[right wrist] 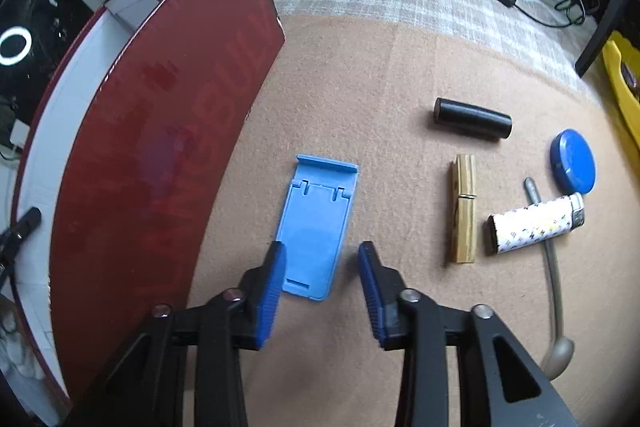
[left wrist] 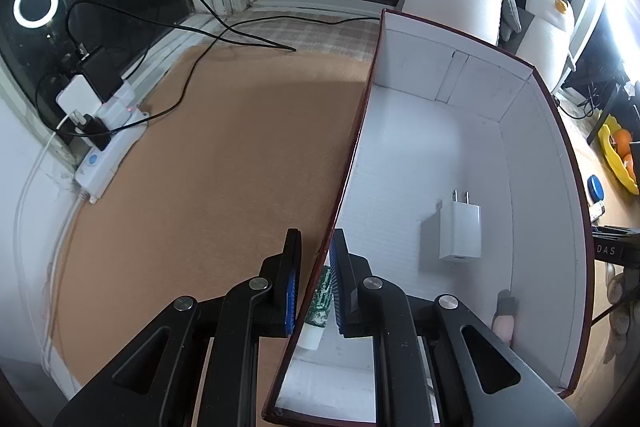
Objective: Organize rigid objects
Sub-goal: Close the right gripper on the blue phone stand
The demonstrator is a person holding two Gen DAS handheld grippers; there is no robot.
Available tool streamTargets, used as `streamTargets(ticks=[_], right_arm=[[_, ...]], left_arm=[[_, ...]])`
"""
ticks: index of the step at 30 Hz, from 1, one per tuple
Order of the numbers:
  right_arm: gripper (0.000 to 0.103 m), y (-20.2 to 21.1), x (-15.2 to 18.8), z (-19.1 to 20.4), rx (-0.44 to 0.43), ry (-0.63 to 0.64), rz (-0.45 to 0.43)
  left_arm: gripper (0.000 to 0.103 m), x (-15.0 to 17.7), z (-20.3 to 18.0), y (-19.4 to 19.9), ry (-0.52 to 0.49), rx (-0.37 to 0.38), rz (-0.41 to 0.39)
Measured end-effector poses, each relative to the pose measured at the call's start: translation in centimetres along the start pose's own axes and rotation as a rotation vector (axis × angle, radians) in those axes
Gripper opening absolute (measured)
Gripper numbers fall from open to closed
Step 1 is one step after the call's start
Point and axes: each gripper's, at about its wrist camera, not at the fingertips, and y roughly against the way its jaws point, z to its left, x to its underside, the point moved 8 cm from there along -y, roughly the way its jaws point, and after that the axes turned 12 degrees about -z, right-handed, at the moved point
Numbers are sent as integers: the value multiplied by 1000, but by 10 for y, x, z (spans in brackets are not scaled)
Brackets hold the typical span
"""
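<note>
Your left tongs [left wrist: 316, 279] pinch the red box [left wrist: 472, 155] by its side wall; your right tongs [right wrist: 320, 287] stand open, empty, straddling the blue stand [right wrist: 316, 223] on the tabletop [right wrist: 380, 75].

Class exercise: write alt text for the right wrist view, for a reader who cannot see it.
An open right gripper hovers over a flat blue plastic stand on a tan mat, its jaws not touching it. A red box stands to the left; a black cylinder, wooden clothespin, lighter, spoon and blue lid lie to the right.
</note>
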Motion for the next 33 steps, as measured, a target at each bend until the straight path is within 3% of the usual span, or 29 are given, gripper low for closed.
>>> streamTargets(ticks=[6,12,18,29,33], right_arm=[[35,-8,-5,6,6,-5,22],[35,-17,-12,17,70,75,41],[34,-16,-11,22,79,106,32],[33,37,-19,2,53,45,-85],[33,69,-29,28,41,82,-162]], left_arm=[[13,0,1,0,2,7,-5],[12,-1,0,1,7,13,-7],[11,-1,1,1,16,16,-12],[9,-1,2,-1,30,25,-19],[9,-1,2,0,30,28,-23]])
